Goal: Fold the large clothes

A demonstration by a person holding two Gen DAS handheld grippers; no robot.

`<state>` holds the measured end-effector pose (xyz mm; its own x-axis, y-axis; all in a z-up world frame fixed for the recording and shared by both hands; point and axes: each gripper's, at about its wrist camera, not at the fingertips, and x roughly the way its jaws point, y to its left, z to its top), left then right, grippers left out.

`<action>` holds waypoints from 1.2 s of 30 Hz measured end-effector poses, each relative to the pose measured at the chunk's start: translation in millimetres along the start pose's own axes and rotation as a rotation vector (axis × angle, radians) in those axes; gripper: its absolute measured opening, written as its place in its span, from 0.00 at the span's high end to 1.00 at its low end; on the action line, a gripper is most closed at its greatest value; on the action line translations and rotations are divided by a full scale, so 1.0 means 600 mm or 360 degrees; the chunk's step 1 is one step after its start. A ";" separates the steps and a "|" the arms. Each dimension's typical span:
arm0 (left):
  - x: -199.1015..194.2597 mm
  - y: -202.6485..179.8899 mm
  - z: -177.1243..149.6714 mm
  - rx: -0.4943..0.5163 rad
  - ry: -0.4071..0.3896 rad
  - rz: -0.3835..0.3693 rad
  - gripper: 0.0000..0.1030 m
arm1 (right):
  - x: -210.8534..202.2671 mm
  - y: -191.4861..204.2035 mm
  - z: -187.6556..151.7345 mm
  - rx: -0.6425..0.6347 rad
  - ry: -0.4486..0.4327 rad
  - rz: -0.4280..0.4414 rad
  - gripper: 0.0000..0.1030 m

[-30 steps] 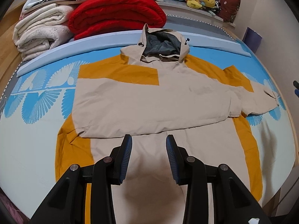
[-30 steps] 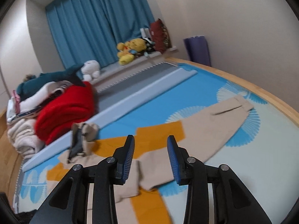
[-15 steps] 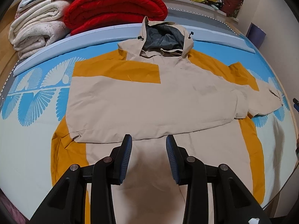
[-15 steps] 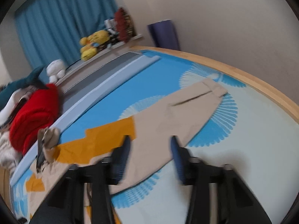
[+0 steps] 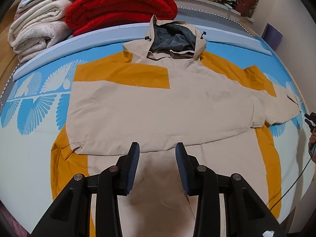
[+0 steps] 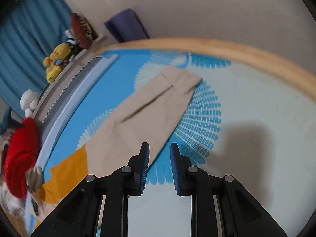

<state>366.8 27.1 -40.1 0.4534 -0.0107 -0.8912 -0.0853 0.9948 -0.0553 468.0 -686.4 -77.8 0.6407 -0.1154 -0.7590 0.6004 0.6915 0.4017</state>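
Getting ready to fold the second sleeve

The jacket [image 5: 158, 106] lies flat on the bed [image 5: 29, 158]. My left gripper [image 5: 157, 158] hangs wide apart over its hem. My right gripper [image 6: 159, 158] is apart too, near the sleeve [image 6: 146, 114]; I should pinch the cuff end.

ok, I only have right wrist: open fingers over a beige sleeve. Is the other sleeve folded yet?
Observer: Yes, the other sleeve lies folded across the chest of the jacket.
Operator: Left side?
Observer: The left gripper is open above the lower body, holding nothing.
Operator: Hood?
Observer: The hood lies at the far end, grey lining up.
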 end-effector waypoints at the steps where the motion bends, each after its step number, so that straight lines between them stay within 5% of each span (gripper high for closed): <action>1: 0.003 -0.002 0.000 0.0003 0.0003 0.0005 0.66 | 0.010 -0.005 0.002 0.0023 0.0006 0.0008 0.77; 9: 0.024 -0.010 0.003 0.0049 0.0023 0.0019 0.66 | 0.116 -0.029 0.010 0.0078 0.0156 0.0012 0.60; 21: 0.049 -0.016 0.013 0.0056 0.0052 0.0021 0.66 | 0.155 -0.009 0.034 0.0141 -0.0019 -0.0018 0.58; 23: 0.051 -0.014 0.016 0.0050 0.0055 0.0020 0.66 | 0.154 -0.003 0.034 0.0141 -0.0048 -0.0066 0.71; 24: 0.050 -0.013 0.017 0.0047 0.0054 0.0017 0.66 | 0.153 0.002 0.034 0.0139 -0.0064 -0.0097 0.89; 26: 0.048 -0.010 0.020 0.0043 0.0048 0.0010 0.66 | 0.141 0.012 0.033 0.0127 -0.0108 -0.0117 0.92; 32: 0.027 0.016 0.033 -0.0028 0.0024 -0.0011 0.66 | 0.033 0.150 0.023 -0.0262 -0.0319 -0.0167 0.96; 36: -0.003 0.049 0.037 -0.0094 -0.0022 -0.0021 0.66 | -0.087 0.324 -0.051 -0.0677 -0.0426 -0.0035 0.96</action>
<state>383.5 58.7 -30.2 0.4671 -0.0219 -0.8839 -0.1314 0.9869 -0.0939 536.7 -524.3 24.3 0.7640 -0.2735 -0.5844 0.4024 0.9099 0.1003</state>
